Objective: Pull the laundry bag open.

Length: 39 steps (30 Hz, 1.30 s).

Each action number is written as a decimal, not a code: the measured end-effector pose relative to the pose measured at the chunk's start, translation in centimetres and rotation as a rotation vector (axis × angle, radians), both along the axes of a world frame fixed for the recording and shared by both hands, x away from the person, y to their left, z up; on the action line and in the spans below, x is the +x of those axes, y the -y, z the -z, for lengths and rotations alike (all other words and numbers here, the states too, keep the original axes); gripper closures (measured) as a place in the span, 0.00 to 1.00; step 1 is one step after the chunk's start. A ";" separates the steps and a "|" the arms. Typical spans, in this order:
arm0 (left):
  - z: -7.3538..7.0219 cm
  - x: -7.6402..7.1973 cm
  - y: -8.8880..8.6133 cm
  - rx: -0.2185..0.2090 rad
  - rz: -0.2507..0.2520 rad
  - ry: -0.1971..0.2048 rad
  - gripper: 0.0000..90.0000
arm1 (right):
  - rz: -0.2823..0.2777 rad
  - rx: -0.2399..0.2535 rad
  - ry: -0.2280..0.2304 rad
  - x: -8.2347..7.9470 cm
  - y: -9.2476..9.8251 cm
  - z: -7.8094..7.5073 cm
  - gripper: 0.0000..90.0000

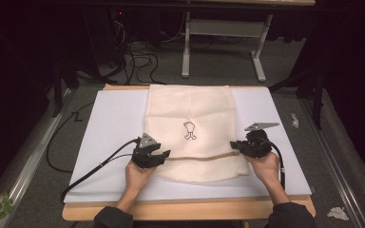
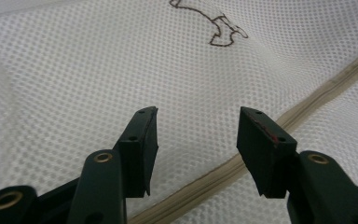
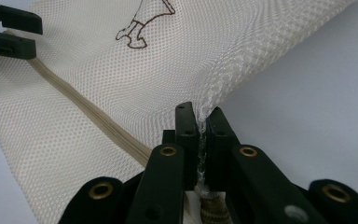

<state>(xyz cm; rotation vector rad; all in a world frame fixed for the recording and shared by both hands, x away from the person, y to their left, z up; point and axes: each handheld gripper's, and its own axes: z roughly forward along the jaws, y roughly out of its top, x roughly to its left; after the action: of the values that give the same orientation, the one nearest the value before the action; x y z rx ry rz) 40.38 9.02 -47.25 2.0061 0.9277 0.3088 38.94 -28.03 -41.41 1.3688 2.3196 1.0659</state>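
Mesh bag, cream-coloured, lies flat on the white sheet that covers the surface, its far end at the sheet's far edge and its near end between the person's two hands. A small brown outline drawing sits at the bag's middle; a beige zipper runs across the bag near its near end.

Right tool: at the bag's right edge, level with the zipper. In the right gripper view its jaws are pressed together on a pinch of the mesh at the zipper's end, and the cloth rises in a fold from the sheet toward that grip.

Left tool: at the bag's left edge, beside the zipper's other end. In the left gripper view its jaws stand apart above the mesh, with the zipper passing under the gap between them; the pads press on nothing.

Beyond the surface: grey floor, loose black cables and a white frame leg.
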 end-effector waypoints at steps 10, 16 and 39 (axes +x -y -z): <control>-1.0 0.1 3.1 -0.007 0.069 -0.007 0.57 | -0.002 0.019 0.004 -0.1 0.1 -0.2 0.97; -1.3 -0.3 5.0 -0.006 0.117 -0.010 0.58 | 0.011 0.035 0.003 0.0 0.2 -0.3 0.98; -1.9 -1.3 9.3 -0.011 0.246 -0.007 0.59 | -0.010 0.073 0.006 0.0 -0.3 -1.5 0.98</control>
<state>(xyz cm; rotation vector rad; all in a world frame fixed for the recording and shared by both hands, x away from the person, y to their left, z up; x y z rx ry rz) 39.06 -0.31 -45.30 2.0858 0.6754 0.1594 38.97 -27.69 -39.88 1.3791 2.3070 1.1673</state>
